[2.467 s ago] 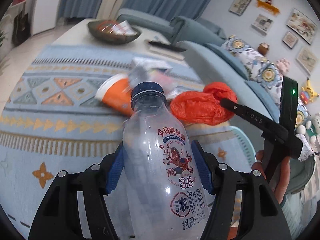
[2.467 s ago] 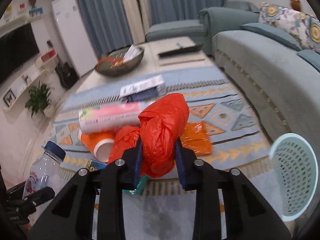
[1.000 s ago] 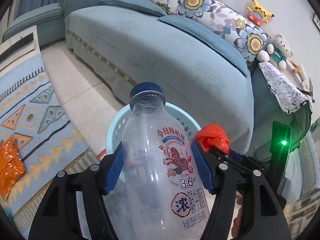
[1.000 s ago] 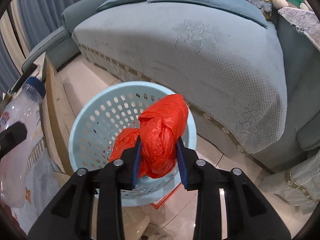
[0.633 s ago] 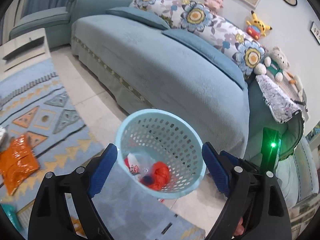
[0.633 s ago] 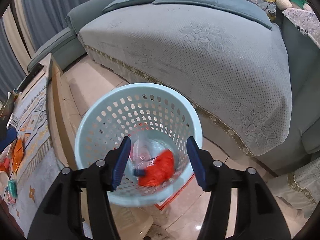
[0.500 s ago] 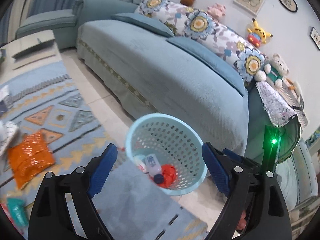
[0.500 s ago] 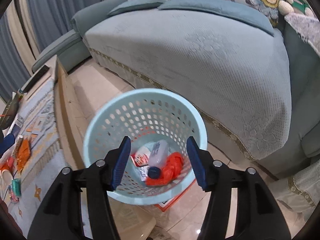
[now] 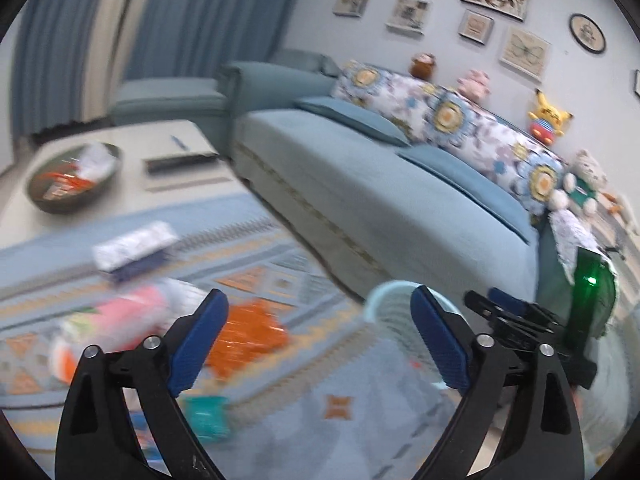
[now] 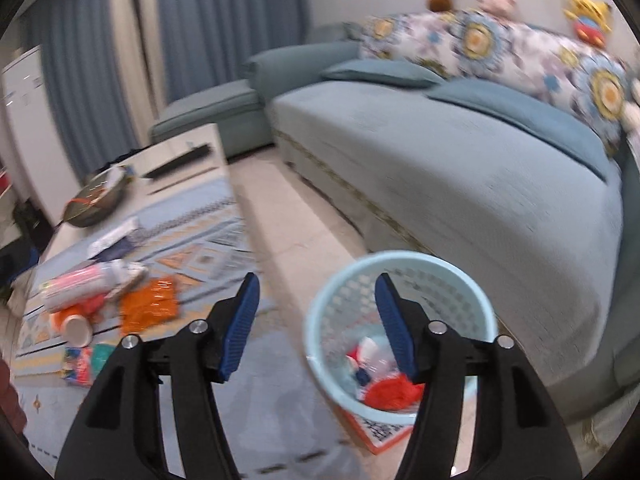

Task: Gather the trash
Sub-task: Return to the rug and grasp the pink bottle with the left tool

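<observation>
A light blue perforated basket (image 10: 472, 296) stands on the floor by the sofa; in it lie a red plastic bag (image 10: 390, 394) and a clear bottle (image 10: 370, 356). Its rim also shows in the left wrist view (image 9: 386, 294). My right gripper (image 10: 316, 320) is open and empty, above the table edge left of the basket. My left gripper (image 9: 318, 340) is open and empty over the patterned cloth. Trash lies on the cloth: an orange wrapper (image 9: 246, 334), a pink tube (image 9: 128, 312), a teal packet (image 9: 206, 416) and an orange cup (image 10: 76, 322).
A blue sofa (image 10: 460, 152) with flowered cushions runs along the right. A dark bowl (image 9: 74, 178) with wrappers and a flat dark item (image 9: 180, 160) sit at the far end of the table. A boxed item (image 9: 134, 246) lies on the cloth.
Both grippers opened and dropped the bottle and the red bag into the basket. Since then both views have swung left, back toward the table and its trash.
</observation>
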`<state>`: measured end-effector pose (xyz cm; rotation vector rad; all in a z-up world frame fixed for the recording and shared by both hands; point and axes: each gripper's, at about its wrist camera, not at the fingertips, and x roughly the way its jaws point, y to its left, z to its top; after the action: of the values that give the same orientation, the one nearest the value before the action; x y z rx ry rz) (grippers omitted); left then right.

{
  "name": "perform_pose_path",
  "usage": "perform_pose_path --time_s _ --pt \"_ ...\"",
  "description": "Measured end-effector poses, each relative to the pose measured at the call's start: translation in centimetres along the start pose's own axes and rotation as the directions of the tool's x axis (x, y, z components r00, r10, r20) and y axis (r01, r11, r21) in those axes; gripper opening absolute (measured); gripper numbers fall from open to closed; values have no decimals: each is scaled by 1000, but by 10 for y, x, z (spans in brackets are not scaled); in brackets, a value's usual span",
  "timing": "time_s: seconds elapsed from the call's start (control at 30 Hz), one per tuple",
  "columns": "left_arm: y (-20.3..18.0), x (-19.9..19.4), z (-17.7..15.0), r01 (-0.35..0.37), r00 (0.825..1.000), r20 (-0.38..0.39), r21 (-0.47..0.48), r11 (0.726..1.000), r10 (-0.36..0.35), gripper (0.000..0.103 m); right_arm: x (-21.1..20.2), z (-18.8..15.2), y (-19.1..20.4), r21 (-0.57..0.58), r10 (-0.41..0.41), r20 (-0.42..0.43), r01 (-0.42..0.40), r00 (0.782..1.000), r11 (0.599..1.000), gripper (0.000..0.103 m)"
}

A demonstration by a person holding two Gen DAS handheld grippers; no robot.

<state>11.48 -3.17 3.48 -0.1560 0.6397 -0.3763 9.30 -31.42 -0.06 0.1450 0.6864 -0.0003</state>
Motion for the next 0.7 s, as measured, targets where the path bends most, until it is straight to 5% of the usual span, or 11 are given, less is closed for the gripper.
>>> perform_pose_path --time_s 0.17,0.27,0.4,0.6,0.7 --pt "62 -9 14 -117 993 -34 0 993 117 95 8 7 60 -95 79 -3 -79 997 992 61" --pt "97 7 18 -204 973 -103 26 979 206 95 17 6 90 -142 118 -18 -119 993 983 62" --pt "135 50 15 -268 918 -295 37 963 266 94 30 1 121 -195 144 -47 -151 988 969 62" --pt "154 87 9 -268 865 -417 87 959 279 82 48 -11 142 -242 164 -104 -185 981 953 62" --pt "152 93 8 -250 856 -445 93 964 265 81 55 -17 145 -250 165 -122 -191 979 949 62"
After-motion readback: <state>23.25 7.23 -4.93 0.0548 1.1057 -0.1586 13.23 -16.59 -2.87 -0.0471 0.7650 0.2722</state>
